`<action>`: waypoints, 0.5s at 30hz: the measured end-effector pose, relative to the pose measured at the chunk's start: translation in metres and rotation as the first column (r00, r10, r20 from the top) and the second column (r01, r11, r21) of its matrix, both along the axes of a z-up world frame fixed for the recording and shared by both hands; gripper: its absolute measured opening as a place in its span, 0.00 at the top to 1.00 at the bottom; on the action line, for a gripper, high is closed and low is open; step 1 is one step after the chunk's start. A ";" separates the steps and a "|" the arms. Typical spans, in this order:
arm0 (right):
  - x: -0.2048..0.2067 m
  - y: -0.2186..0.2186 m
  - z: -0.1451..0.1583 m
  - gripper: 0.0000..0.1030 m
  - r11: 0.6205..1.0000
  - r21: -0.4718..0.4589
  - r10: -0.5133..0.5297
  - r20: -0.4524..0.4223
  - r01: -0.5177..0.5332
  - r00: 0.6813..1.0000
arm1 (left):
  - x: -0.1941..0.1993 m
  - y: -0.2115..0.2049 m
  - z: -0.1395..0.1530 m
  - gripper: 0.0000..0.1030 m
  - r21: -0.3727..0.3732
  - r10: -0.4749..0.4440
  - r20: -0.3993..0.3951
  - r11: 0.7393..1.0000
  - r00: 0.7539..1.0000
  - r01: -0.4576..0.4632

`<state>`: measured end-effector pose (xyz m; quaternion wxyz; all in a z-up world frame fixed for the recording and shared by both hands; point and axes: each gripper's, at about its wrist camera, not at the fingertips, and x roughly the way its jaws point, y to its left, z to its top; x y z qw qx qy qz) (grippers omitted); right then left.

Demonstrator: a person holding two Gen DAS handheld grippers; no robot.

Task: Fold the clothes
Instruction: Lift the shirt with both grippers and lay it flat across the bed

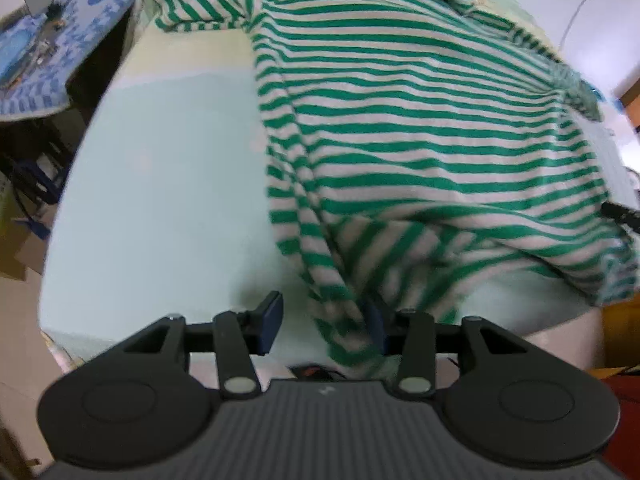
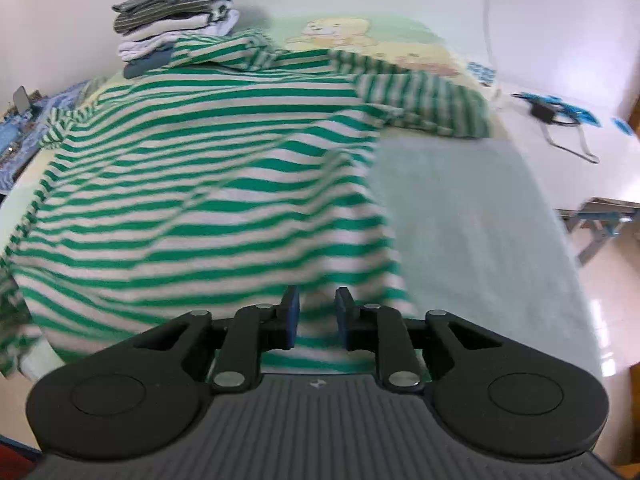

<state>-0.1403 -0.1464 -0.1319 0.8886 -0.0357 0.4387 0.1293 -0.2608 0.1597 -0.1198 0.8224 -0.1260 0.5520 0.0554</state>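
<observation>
Both grippers sit at the near edge of the bed, left one first: the left gripper (image 1: 326, 322) has its jaws standing wide, and a bunched corner of the striped shirt (image 1: 420, 128) hangs down between them against the right-hand pad, with the other pad clear of the cloth, so nothing is pinched. The right gripper (image 2: 316, 314) has its jaws narrowed to a small gap just over the shirt's (image 2: 208, 184) hem; whether the pads actually nip the fabric cannot be told, as the picture is blurred there. The shirt, green and white in even bands, lies spread across the pale green bed sheet (image 1: 160, 184), collar away from the grippers, one short sleeve out to the left and the other rumpled to the right, with loose diagonal wrinkles across the body and the near left corner gathered into a fold. Left of the bed stands a side table with a blue patterned cloth (image 1: 60, 52). Beyond the collar a stack of folded clothes (image 2: 176, 20) rests on the bed, the shirt's collar touching its base. Right of that is a bear print (image 2: 340, 32) on the sheet, then a white table (image 2: 580, 152) holding a black item with a cable.
</observation>
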 end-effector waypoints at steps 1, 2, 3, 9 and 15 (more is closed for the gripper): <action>-0.003 -0.007 0.000 0.75 1.000 -0.014 -0.005 -0.004 0.005 1.000 | -0.002 -0.002 0.001 0.38 0.004 -0.004 0.004 1.000 1.000 0.004; -0.006 -0.013 0.001 0.73 1.000 -0.028 -0.010 -0.008 0.010 1.000 | -0.001 -0.006 -0.001 0.37 0.012 -0.009 0.002 1.000 1.000 0.009; -0.009 -0.019 -0.001 0.72 1.000 -0.028 -0.007 -0.021 0.007 1.000 | 0.001 -0.011 -0.004 0.38 0.018 -0.015 -0.004 1.000 1.000 0.015; -0.022 -0.043 -0.002 0.64 1.000 -0.011 -0.019 -0.056 0.019 0.998 | 0.005 -0.044 -0.012 0.40 0.051 -0.113 -0.022 0.992 0.993 0.114; -0.028 -0.057 -0.005 0.55 0.999 -0.001 -0.049 -0.060 0.049 0.997 | 0.011 -0.044 -0.020 0.45 0.094 -0.114 -0.029 0.989 0.993 0.117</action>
